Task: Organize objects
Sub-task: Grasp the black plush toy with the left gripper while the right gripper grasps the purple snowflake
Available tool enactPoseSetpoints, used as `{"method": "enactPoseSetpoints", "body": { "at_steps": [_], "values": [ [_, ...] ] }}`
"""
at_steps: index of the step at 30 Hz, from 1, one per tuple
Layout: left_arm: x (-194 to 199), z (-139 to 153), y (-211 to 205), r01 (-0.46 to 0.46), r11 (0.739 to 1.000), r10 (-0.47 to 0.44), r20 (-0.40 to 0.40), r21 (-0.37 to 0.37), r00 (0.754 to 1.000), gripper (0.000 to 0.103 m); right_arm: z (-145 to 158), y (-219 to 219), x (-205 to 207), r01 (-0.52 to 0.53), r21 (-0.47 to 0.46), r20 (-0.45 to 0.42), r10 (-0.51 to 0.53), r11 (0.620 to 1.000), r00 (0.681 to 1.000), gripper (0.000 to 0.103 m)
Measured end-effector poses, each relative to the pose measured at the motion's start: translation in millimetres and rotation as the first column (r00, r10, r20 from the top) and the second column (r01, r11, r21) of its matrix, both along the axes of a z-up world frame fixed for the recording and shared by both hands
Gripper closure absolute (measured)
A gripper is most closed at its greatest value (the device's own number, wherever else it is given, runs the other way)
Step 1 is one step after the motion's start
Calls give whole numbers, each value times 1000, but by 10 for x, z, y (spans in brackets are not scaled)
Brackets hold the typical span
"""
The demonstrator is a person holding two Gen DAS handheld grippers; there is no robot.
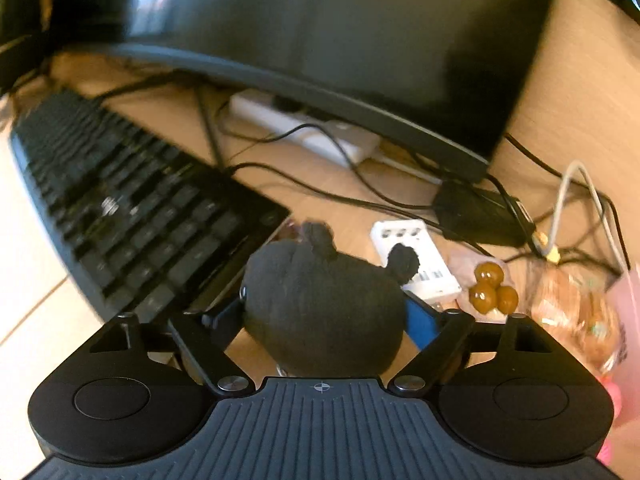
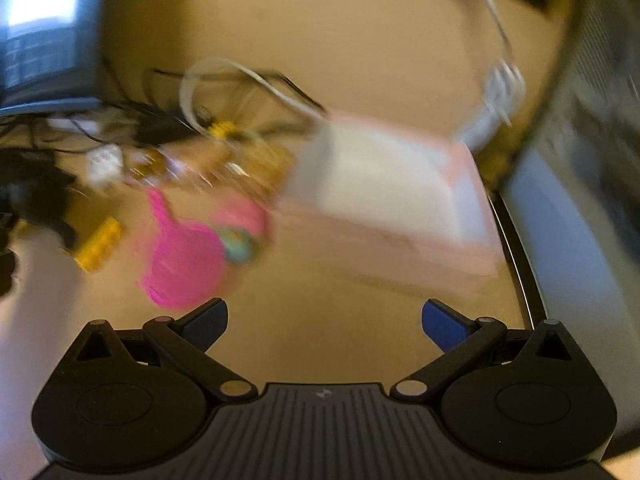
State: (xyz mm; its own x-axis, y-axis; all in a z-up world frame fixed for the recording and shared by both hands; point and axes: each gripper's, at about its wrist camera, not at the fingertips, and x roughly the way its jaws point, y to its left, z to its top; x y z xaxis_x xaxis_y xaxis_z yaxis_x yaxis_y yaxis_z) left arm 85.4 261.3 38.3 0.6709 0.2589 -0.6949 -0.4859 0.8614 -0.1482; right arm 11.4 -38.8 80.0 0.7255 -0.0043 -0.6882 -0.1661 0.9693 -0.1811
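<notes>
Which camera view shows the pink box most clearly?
The right wrist view: the pink box fills the middle of it, open top visible, though blurred by motion. The left wrist view shows only a pale pink sliver at its right edge, behind the bagged snacks.

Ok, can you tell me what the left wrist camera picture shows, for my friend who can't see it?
The left gripper is shut on a black plush toy with round ears, held above a wooden desk. A black keyboard lies to the left, a monitor behind, and a white battery charger and tangled cables to the right.
</notes>
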Motion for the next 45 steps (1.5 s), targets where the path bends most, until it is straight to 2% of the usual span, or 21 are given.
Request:
{"method": "enactPoseSetpoints", "body": {
  "at_steps": [3,6,8,9,11,13,15,17,20,24,28,30,32,35,37,42,45],
  "values": [
    [-24,-9,46,54,998,-54,27,10,998,22,121,370,211,-93,-19,71,95,995,993,0],
    [-272,64,186,122,992,-120,80,-23,990,24,57,813,574,-298,40,36,297,954,954,0],
    [-572,185,286,124,992,-121,83,-37,989,24,-73,1130,779,-368,63,23,367,928,930,1],
    [-707,253,337,133,990,-129,89,-37,988,24,-143,1329,875,-407,67,21,407,911,913,6],
    [-918,382,435,132,991,-131,83,-2,988,24,-253,1744,1025,-496,62,26,495,866,868,42],
    [-1081,523,574,103,995,-104,84,14,991,24,-317,2078,1146,-543,73,35,542,837,840,61],
    [-1213,648,700,61,998,-62,99,21,993,24,-367,2393,1308,-573,97,33,572,814,819,66],
    [-1330,718,762,25,999,-31,114,47,993,24,-436,2662,1393,-605,67,38,604,793,796,70],
    [-1516,738,813,-12,998,4,113,64,994,24,-592,2828,1478,-611,38,23,611,791,791,72],
    [-1671,680,894,-43,997,37,106,57,994,24,-728,2806,1507,-621,17,-4,621,784,784,72],
    [-1709,608,924,-47,998,43,95,41,995,24,-781,2693,1358,-651,-33,-16,651,758,759,73],
    [-1720,597,902,-31,999,28,96,31,995,24,-797,2570,1242,-651,-60,-14,651,757,759,75],
    [-1720,601,881,-3,1000,1,105,25,994,24,-736,2396,1112,-647,-48,-48,646,761,762,75],
    [-1704,576,856,15,1000,-14,98,-5,995,24,-580,2203,960,-658,12,-22,658,753,753,73],
    [-1692,571,848,15,1000,-13,89,-23,996,24,-506,2254,1025,-637,59,-13,639,768,769,72],
    [-1799,661,835,-1,1000,-1,80,18,997,24,-525,2637,1381,-567,150,17,572,810,820,72],
    [-1874,670,908,-41,999,39,68,28,997,24,-637,2829,1549,-555,132,-1,560,821,828,72]
  ]
}}
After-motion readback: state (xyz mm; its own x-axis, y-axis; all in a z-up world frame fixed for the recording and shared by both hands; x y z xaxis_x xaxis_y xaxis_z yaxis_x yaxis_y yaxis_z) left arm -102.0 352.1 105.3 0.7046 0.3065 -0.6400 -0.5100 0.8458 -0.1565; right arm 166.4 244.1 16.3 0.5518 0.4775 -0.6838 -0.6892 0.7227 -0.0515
